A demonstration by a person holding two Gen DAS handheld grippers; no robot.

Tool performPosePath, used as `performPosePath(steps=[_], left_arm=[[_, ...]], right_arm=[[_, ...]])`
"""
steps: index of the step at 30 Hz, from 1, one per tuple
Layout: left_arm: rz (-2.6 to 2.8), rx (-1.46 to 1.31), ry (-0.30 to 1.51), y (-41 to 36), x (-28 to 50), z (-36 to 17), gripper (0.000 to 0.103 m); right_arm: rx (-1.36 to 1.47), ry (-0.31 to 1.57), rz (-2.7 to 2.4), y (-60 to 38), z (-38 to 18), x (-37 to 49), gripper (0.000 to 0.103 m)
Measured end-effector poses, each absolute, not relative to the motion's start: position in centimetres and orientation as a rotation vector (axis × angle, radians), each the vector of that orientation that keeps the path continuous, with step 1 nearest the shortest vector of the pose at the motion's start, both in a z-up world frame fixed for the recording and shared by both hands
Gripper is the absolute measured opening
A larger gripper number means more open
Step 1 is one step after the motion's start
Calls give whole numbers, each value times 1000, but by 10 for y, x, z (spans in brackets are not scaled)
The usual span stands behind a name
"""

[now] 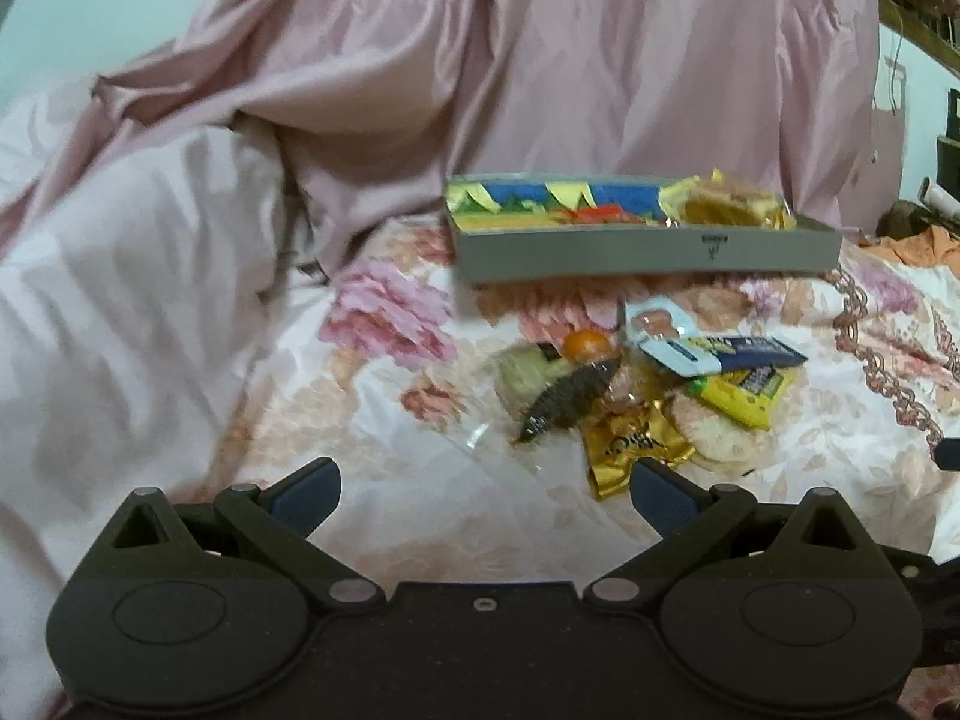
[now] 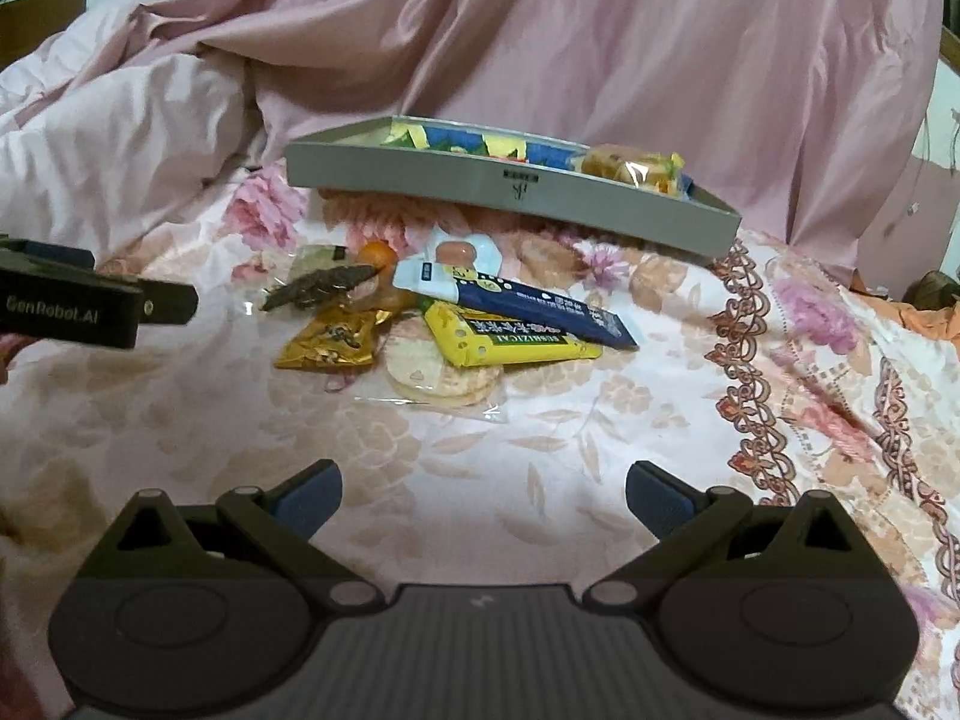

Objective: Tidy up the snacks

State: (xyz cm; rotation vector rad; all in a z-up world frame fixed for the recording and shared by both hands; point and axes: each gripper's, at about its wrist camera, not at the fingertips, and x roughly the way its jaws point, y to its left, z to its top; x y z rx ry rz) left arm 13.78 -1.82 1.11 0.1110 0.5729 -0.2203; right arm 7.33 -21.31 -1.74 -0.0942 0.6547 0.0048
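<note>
Snacks [image 2: 444, 318] lie in a mixed pile of bright wrappers near a grey box [image 2: 510, 186]; left gripper [image 1: 485, 498] and right gripper [image 2: 483, 498] are wide, empty.

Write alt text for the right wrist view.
A pile of wrapped snacks lies on a floral bedspread before a grey box already holding some. The open right gripper hovers in front; the left gripper enters from the left.

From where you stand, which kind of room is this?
Probably a bedroom: snacks lie on a floral pink bedsheet, with a rumpled pale pink quilt and draped satin-like pink fabric behind the grey cardboard tray.
</note>
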Motion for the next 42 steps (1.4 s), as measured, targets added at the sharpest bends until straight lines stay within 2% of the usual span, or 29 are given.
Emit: performPosePath(steps=[8, 13, 21, 29, 32, 37, 42], left_arm=[[-276, 184, 598, -43, 170, -6, 102], [-313, 195, 633, -53, 189, -14, 102], [-354, 94, 744, -65, 216, -26, 102], [-338, -40, 819, -79, 238, -33, 102], [-319, -27, 819, -84, 242, -33, 99], [-352, -16, 802, -77, 234, -33, 87], [-383, -32, 822, -70, 226, -34, 88]], right_arm=[[-246, 635, 80, -211, -35, 111, 103], [-204, 628, 88, -218, -36, 132, 103], [-108, 684, 92, -226, -42, 141, 103], [-137, 685, 98, -220, -45, 141, 103], [-137, 686, 99, -219, -45, 141, 103], [-135, 693, 110, -217, -48, 142, 103], [-154, 697, 114, -212, -49, 141, 103]])
